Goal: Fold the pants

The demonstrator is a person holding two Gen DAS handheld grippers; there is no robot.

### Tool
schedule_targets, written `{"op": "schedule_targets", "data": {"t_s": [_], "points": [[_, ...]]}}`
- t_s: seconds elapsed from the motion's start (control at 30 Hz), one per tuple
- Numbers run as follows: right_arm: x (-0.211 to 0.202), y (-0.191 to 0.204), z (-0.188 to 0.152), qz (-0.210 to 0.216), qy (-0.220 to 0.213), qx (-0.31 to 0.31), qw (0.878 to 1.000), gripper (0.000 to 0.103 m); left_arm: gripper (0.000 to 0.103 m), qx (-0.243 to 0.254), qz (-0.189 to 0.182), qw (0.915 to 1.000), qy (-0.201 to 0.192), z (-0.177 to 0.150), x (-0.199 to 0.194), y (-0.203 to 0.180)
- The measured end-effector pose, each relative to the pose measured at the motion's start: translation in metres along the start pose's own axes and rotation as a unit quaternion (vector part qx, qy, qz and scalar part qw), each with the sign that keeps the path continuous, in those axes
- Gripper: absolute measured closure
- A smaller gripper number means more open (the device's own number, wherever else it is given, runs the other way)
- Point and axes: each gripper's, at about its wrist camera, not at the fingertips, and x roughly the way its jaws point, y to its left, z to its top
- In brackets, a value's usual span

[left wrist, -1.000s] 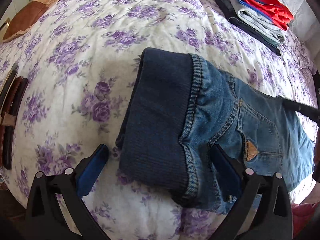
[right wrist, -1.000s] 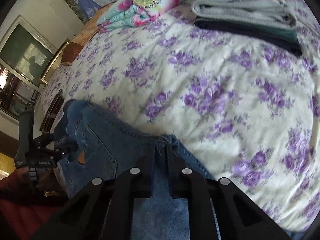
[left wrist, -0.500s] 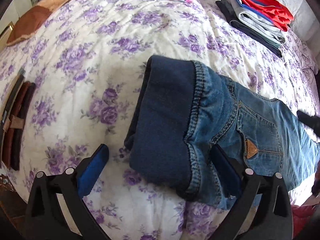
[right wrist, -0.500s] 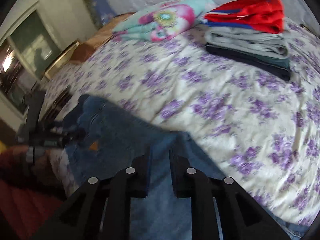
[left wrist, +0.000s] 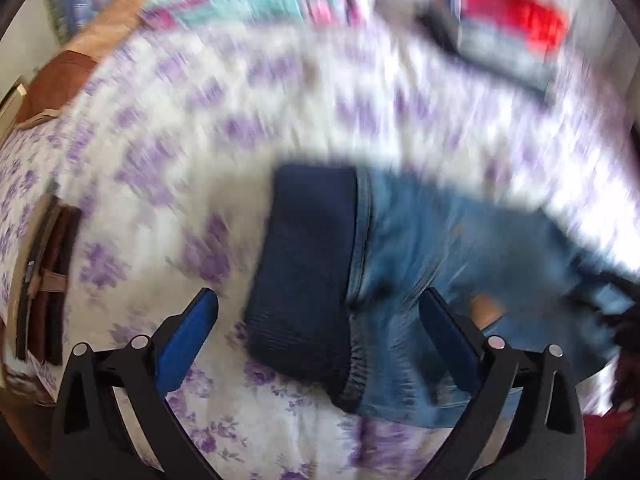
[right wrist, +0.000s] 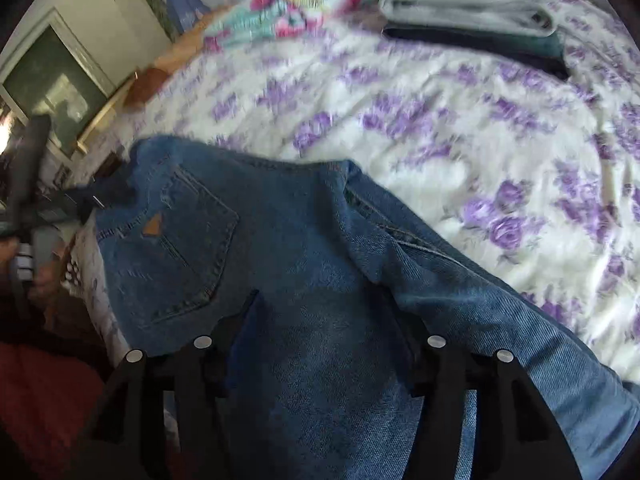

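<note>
Right gripper (right wrist: 324,320) opening over jeans (right wrist: 280,260) at the bedspread (right wrist: 460,128) edge; left gripper (left wrist: 316,320) spread wide

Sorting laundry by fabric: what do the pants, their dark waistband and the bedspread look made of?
Pants: blue denim, faded matte, with contrast stitching and a tan pocket patch. Waistband: dark navy ribbed knit, probably stretchy; fine ribs show. Bedspread: soft, lightly rumpled white cloth printed with purple flowers, perhaps cotton; the fibre can't be told.
</note>
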Motion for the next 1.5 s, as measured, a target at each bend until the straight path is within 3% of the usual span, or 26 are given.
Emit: {"op": "schedule_targets", "data": {"t_s": [0.1,0.17,0.3,0.37,0.5,0.6,0.7,0.77,0.83,0.87,0.97,1.07,1.13,1.33,1.5], "points": [[-0.063,-0.024,-0.019,-0.010,-0.091,0.046,0.995,0.042,0.004,-0.046,-0.038,0.9982,-0.009,-0.007,0.005,0.014],[-0.102,-0.058,-0.056,-0.030,-0.138,0.123,0.982,0.040,0.004,-0.056,-0.050,0.9972,-0.007,-0.007,0.008,0.019],[-0.164,-0.129,-0.166,-0.078,-0.199,0.332,0.919,0.040,0.004,-0.047,-0.043,0.9975,-0.031,-0.013,0.008,0.018],[-0.184,-0.149,-0.216,-0.106,-0.213,0.412,0.880,0.041,0.004,-0.049,-0.043,0.9972,-0.038,-0.015,0.009,0.017],[-0.190,-0.174,-0.259,-0.090,-0.258,0.507,0.818,0.042,0.004,-0.048,-0.038,0.9974,-0.038,-0.012,0.009,0.015],[-0.173,-0.199,-0.273,-0.044,-0.290,0.549,0.783,0.042,0.004,-0.045,-0.036,0.9975,-0.040,-0.010,0.010,0.011],[-0.162,-0.222,-0.275,-0.033,-0.323,0.567,0.757,0.045,0.004,-0.044,-0.037,0.9972,-0.047,-0.012,0.009,0.013],[-0.164,-0.234,-0.276,-0.026,-0.339,0.572,0.746,0.046,0.004,-0.043,-0.038,0.9971,-0.050,-0.015,0.009,0.013],[-0.165,-0.242,-0.270,-0.031,-0.340,0.566,0.750,0.050,0.004,-0.045,-0.041,0.9969,-0.050,-0.015,0.009,0.014],[-0.166,-0.244,-0.267,-0.037,-0.336,0.562,0.755,0.057,0.004,-0.046,-0.041,0.9968,-0.050,-0.015,0.009,0.014],[-0.171,-0.239,-0.256,-0.062,-0.334,0.539,0.770,0.076,0.004,-0.045,-0.041,0.9969,-0.049,-0.015,0.008,0.013],[-0.185,-0.220,-0.240,-0.094,-0.339,0.500,0.791,0.084,0.004,-0.045,-0.040,0.9970,-0.049,-0.015,0.008,0.013],[-0.194,-0.206,-0.220,-0.107,-0.335,0.463,0.814,0.085,0.004,-0.046,-0.040,0.9968,-0.052,-0.016,0.008,0.013],[-0.200,-0.122,-0.131,-0.136,-0.299,0.273,0.904,0.086,0.004,-0.041,-0.041,0.9964,-0.062,-0.018,0.007,0.013],[-0.148,-0.023,-0.064,-0.111,-0.223,0.049,0.967,0.086,0.004,-0.036,-0.046,0.9961,-0.067,-0.020,0.006,0.013]]}}
